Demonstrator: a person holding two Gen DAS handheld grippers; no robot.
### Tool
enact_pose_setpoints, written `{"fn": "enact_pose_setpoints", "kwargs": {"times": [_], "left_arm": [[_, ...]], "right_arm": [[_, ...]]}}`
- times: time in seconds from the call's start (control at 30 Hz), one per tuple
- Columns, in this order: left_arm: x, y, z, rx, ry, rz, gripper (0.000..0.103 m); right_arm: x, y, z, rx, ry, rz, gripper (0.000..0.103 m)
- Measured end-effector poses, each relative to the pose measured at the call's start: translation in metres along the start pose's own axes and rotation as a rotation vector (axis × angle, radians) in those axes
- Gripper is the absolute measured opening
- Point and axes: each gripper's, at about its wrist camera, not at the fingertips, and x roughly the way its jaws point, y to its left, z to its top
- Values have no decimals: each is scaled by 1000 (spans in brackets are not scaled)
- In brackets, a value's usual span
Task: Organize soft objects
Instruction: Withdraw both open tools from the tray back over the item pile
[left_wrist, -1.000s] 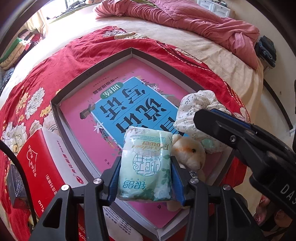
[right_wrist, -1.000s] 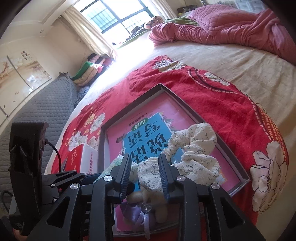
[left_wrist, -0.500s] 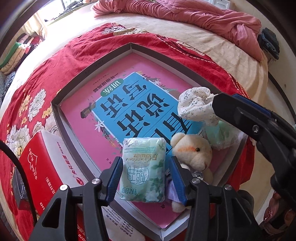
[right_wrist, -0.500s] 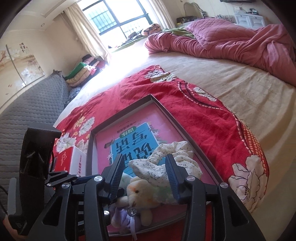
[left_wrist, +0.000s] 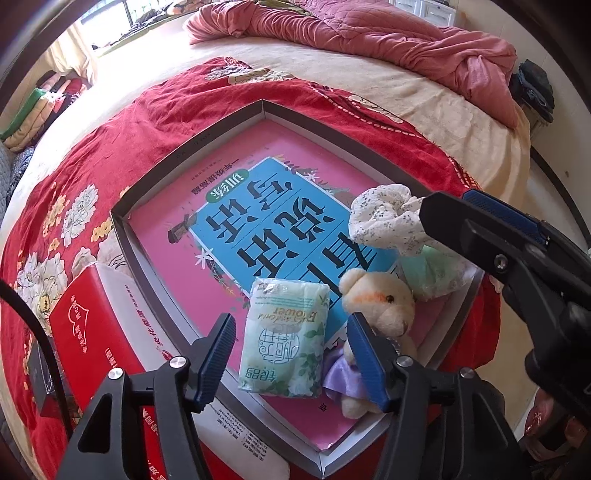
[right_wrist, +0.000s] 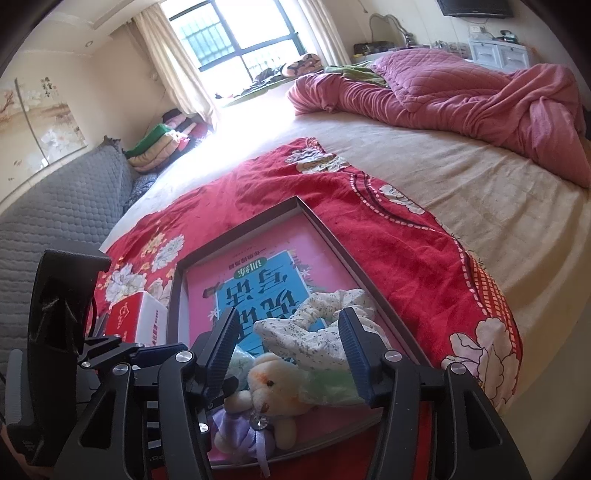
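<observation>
Green-and-white, soft plastic tissue pack (left_wrist: 286, 338) lies flat in the shallow grey-rimmed tray (left_wrist: 184, 147), right between the blue pads of the left gripper (left_wrist: 291, 354), and those jaws are opening, pads clear of the pack on both sides. Just to that gripper's right sits the small cream plush bear in a lilac dress (left_wrist: 380, 314), touching the right pad. Beyond the bear, the white floral fabric scrunchie (left_wrist: 388, 218) rests on a pale green bag (left_wrist: 432, 277).

Over to the right gripper (right_wrist: 286, 350): its jaws are opening too, spread either side of the scrunchie (right_wrist: 317, 332) with nothing pinched, the bear (right_wrist: 273, 384) just beneath and nearer the camera. All of it sits on the pink-and-blue printed book cover (left_wrist: 258, 221) lining the tray, on the red floral blanket (left_wrist: 184, 96) over the bed. A red and white carton (left_wrist: 92, 332) stands to the left gripper's left, outside the tray.

Risks now, as I judge it: the left gripper's right pad could drag the bear as it pulls away, tipping it over the near rim. The scrunchie may snag on a ribbed pad and lift out. Both grippers are close, so a careless retreat could knock one against the other.
</observation>
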Motion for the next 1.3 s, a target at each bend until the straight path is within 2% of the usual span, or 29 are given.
{"fn": "enact_pose_setpoints", "kwargs": {"times": [0.2,0.27,0.5,0.67,0.8,1.3], "left_arm": [[-13,1,-1,-9,-32,2,66],[-16,3,-1,-12,-40,3,67],[-27,7,-4,-29,-66,0,71],[-34,11,-7,-50,-85,-1,73],[-38,15,-10,-69,-89,-5,83],[-57,25,-20,-114,-132,3,83]], "right_arm": [[-4,0,1,-1,-10,-8,60],[-5,-1,1,2,-12,-11,64],[-11,2,2,-6,-27,-32,66],[-13,5,2,-23,-33,-51,72],[-15,7,2,-37,-45,-70,74],[-15,7,0,-20,-50,-101,77]]}}
